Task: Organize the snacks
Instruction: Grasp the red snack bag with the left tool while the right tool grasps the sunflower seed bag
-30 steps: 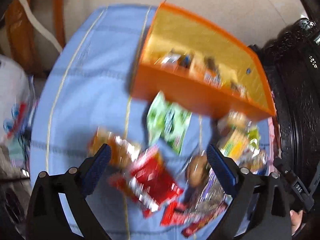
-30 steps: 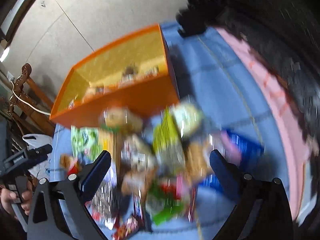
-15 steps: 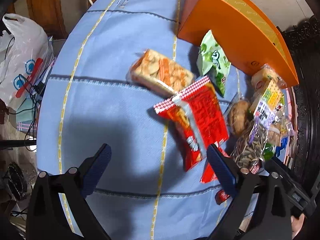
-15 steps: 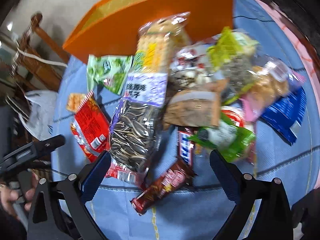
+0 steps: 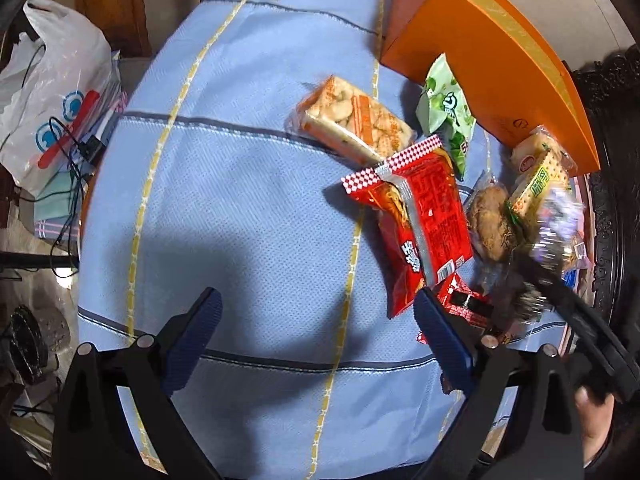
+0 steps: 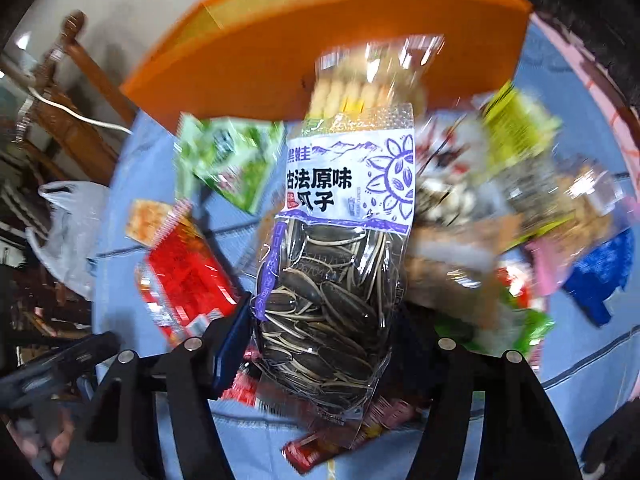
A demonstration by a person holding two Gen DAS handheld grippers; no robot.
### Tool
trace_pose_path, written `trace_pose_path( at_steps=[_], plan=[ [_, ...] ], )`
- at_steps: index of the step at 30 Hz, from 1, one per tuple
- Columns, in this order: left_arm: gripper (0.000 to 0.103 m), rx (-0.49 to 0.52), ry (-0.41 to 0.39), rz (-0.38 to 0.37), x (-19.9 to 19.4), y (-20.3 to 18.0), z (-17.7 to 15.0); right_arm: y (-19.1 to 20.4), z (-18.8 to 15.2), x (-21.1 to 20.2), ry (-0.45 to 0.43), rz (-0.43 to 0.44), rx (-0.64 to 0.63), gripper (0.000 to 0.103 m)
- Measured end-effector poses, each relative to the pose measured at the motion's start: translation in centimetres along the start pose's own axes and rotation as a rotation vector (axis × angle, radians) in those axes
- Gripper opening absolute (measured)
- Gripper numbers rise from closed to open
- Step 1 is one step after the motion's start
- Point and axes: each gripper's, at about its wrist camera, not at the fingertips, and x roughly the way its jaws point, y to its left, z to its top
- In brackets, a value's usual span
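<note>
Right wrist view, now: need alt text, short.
The right gripper is shut on a clear bag of sunflower seeds with a white and purple label, seen close up. Behind it, blurred snack packets lie heaped on a blue tablecloth in front of an orange box, with a red packet and a green packet at left.

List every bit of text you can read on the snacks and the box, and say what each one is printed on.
"黑娃": top left of the white label on the sunflower seed bag, held in the right tongs.
"古法原味": large line on that label.
"瓜子": line below it.
Fine purple print down the bag's side: too small.
Red packet, green packet, cracker pack: print too blurred or small.
Orange box: small mark, unreadable.
</note>
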Motion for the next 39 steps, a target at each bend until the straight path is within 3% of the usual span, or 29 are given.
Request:
trace_pose_path(
  at_steps=[6,14,18,21,24,25,27,33,35,36,39],
  plan=[
    [0.094,-0.027,0.053,-0.015,2.4,-1.8,0.8,-3.0,-1.7,-4.2,-0.023,0.094,0.024,0.066],
    [0.094,-0.180,0.144,-0.012,6.1,-4.1,3.7,-6.3,-3.6,-4.5,-0.012,0.096,0.097,0.066],
    [0.095,-0.192,0.133,0.048,6.5,-6.2,5.2,-7.0,-3.7,-4.6,-0.007,0.101,0.103,0.066],
    [0.097,-0.139,0.153,0.129,7.6,-8.3,5.8,-6.9,-3.7,-4.2,0.006,0.107,0.094,0.066],
    [0.097,-0.138,0.138,0.150,7.7,-8.7,5.9,-6.3,-3.6,-4.1,0.014,0.108,0.062,0.066],
    [0.085,-0.127,0.121,0.156,7.5,-8.7,5.8,-6.0,-3.5,-4.3,0.011,0.105,0.045,0.066],
    [0.073,-0.090,0.087,0.198,6.8,-8.7,5.7,-5.5,-3.2,-4.6,0.008,0.104,0.022,0.066],
    [0.072,-0.028,0.000,0.170,3.2,-6.4,4.1,-4.0,-2.2,-5.6,-0.023,0.112,-0.041,0.065],
    [0.072,-0.020,-0.026,0.150,1.6,-5.6,3.3,-3.4,-1.8,-5.8,-0.029,0.122,-0.065,0.053],
    [0.072,-0.020,-0.036,0.151,1.2,-5.3,3.2,-3.1,-1.7,-5.6,-0.025,0.122,-0.075,0.049],
    [0.072,-0.026,-0.032,0.166,0.5,-3.7,2.5,-2.3,-1.6,-3.4,0.060,0.072,-0.113,0.050]
  ],
)
